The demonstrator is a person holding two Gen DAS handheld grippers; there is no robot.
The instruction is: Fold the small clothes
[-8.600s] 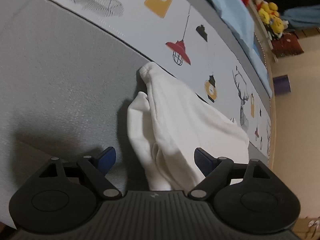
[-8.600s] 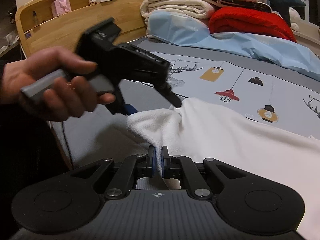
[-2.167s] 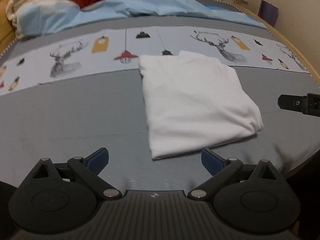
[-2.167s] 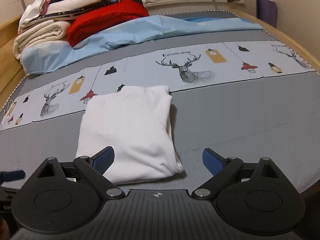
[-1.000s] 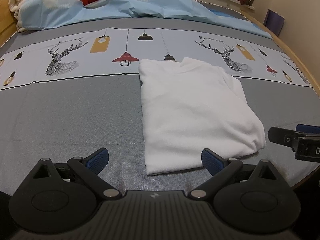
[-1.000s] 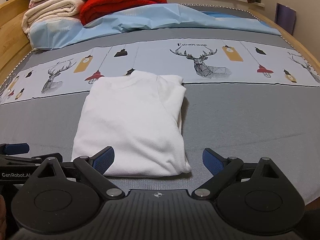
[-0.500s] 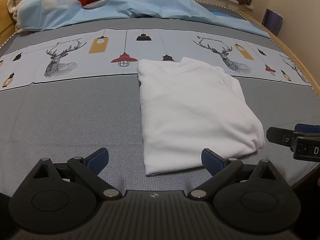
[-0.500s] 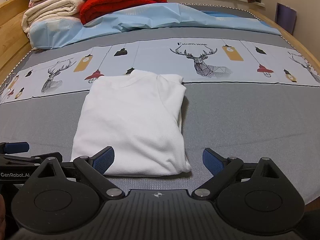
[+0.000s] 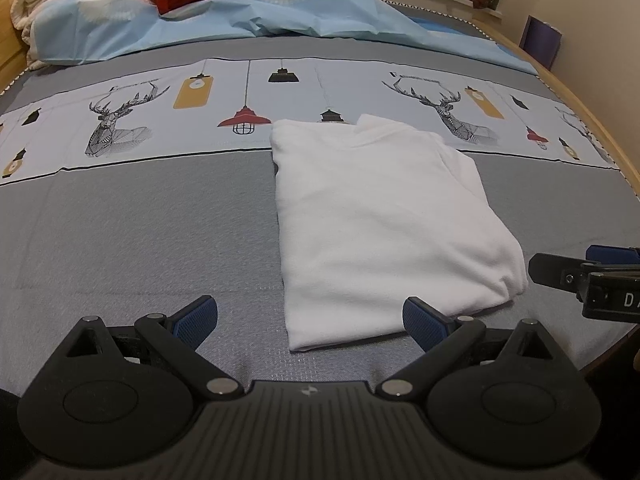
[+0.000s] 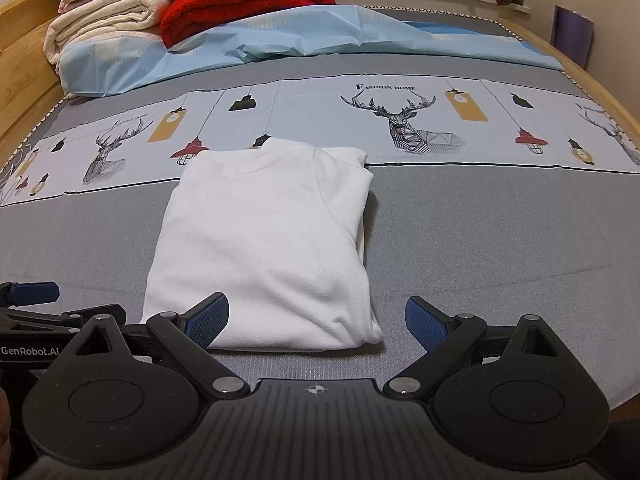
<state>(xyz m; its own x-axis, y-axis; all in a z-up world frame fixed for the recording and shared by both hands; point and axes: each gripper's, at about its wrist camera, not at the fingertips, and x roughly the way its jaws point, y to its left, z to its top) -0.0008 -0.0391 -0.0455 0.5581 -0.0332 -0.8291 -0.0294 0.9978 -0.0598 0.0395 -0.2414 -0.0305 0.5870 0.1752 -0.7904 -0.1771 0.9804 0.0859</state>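
Shirt point(image 9: 384, 216), white and folded into a rectangle, lies flat on the bed point(image 9: 140, 232); left gripper point(image 9: 310, 322) and right gripper point(image 10: 316, 320) hover near it, jaws spread, empty.

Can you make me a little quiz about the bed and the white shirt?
1. True or false: the folded white shirt lies flat on the grey bedsheet.
2. Which blanket sits beside the cream ones at the head of the bed: A) green B) red C) black?
3. Fill in: both the left hand-held gripper and the right hand-held gripper are ____, holding nothing.

Key: 1 true. 2 B, the red blanket. 3 open.
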